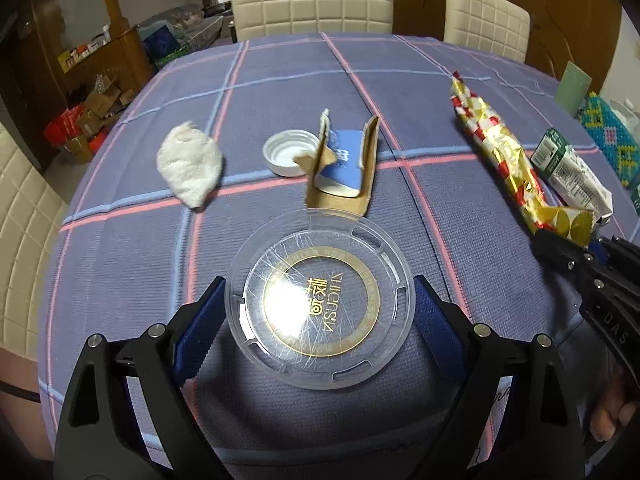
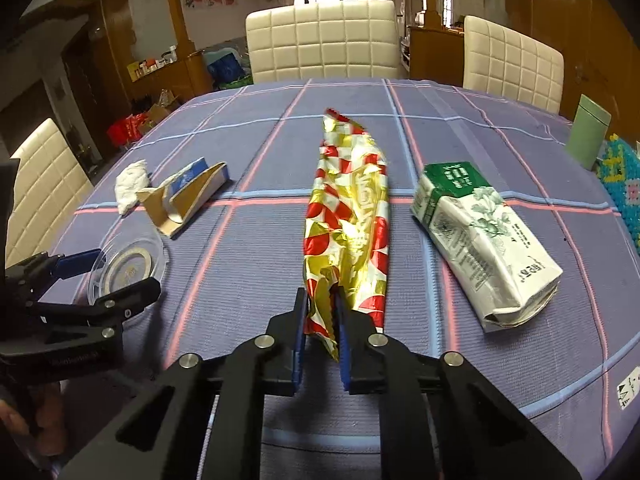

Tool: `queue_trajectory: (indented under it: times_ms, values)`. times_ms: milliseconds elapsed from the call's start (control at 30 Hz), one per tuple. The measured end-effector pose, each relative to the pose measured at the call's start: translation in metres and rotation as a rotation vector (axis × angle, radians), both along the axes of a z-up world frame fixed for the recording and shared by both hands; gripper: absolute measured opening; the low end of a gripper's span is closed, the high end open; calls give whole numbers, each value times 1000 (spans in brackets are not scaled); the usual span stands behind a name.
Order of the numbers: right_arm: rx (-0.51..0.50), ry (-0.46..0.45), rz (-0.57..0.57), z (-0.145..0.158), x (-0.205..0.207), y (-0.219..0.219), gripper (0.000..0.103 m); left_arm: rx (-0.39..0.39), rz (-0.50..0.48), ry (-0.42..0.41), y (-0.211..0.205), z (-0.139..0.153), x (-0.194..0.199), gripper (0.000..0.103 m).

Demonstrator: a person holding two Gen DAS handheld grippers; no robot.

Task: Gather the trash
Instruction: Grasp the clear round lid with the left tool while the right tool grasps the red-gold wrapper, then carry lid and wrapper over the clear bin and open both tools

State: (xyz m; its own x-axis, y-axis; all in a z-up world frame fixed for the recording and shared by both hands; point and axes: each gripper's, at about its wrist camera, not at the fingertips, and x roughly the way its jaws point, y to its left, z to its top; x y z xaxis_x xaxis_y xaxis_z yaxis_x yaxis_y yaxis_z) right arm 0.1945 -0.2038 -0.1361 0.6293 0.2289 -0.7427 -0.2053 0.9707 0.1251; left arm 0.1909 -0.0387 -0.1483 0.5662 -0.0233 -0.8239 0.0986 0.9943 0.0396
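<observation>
A clear round plastic lid [image 1: 320, 300] with a gold ring lies on the checked tablecloth [image 1: 120, 280]. My left gripper [image 1: 319, 280] straddles it, blue pads [image 1: 204, 320] against its rim on both sides. A long gold-and-red foil wrapper [image 2: 348, 216] lies lengthwise on the cloth, and my right gripper [image 2: 320, 300] is shut on its near end. Beyond the lid sit a white tissue wad [image 1: 190, 164], a white bottle cap [image 1: 286, 156] and a torn blue cardboard box [image 1: 344, 168]. The right gripper [image 1: 568, 256] shows at the left wrist view's right edge, on the wrapper [image 1: 500, 152].
A green-and-white paper pack [image 2: 480, 240] lies right of the wrapper. A pale green canister [image 2: 588, 136] and a beaded mat [image 2: 624, 176] stand at the table's right edge. Cream padded chairs [image 2: 324, 40] ring the table. A hand [image 1: 612, 416] holds the right gripper.
</observation>
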Motion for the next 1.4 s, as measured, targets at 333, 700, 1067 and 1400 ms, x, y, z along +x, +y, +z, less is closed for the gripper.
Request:
queue_trajectory:
  times_ms: [333,700,1067,1400]
  values:
    - [-14,-46,63,23,-20,30,12,26,34,-76,23,26,-26,89]
    - [-61,-95,201,45,-49,101,12,6,112,-141,77,49,-65,89]
    - [-95,-115,346,50,-62,180,12,-11,230,-168,150,56,-95,89]
    - [-119,-125,478,49,-64,248,12,-32,348,-155,216,49,-107,89]
